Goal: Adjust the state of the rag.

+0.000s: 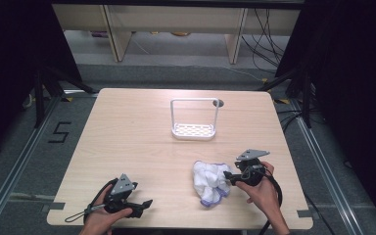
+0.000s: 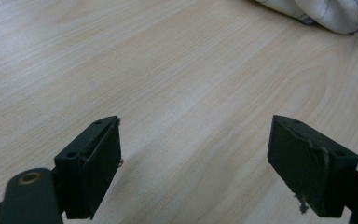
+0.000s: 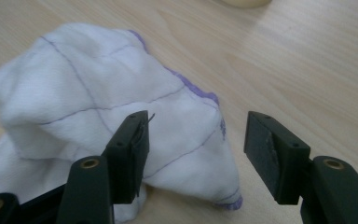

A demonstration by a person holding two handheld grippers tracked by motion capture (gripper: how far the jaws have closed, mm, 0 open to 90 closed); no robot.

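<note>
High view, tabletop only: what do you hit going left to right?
Left gripper, black with a grey three-cornered plate, jaws open → white wire-frame rack with a perforated base → crumpled white cloth with purple edging → right gripper, black, jaws open at the cloth's right edge.

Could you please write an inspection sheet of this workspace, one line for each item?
Surface: light wooden table, bare around the things.
Job's things: crumpled white cloth with purple edging, front right; white rack with a tall handle frame, upright, farther back.
Clutter: nothing seen.
Grippers: left gripper open above bare wood; right gripper open, a cloth corner between its jaws, not yet clamped.
Cables: one trails from each gripper; loose cables on the floor behind.
Surroundings: black curtains on both sides, wooden furniture legs behind, floor mark "5".
</note>
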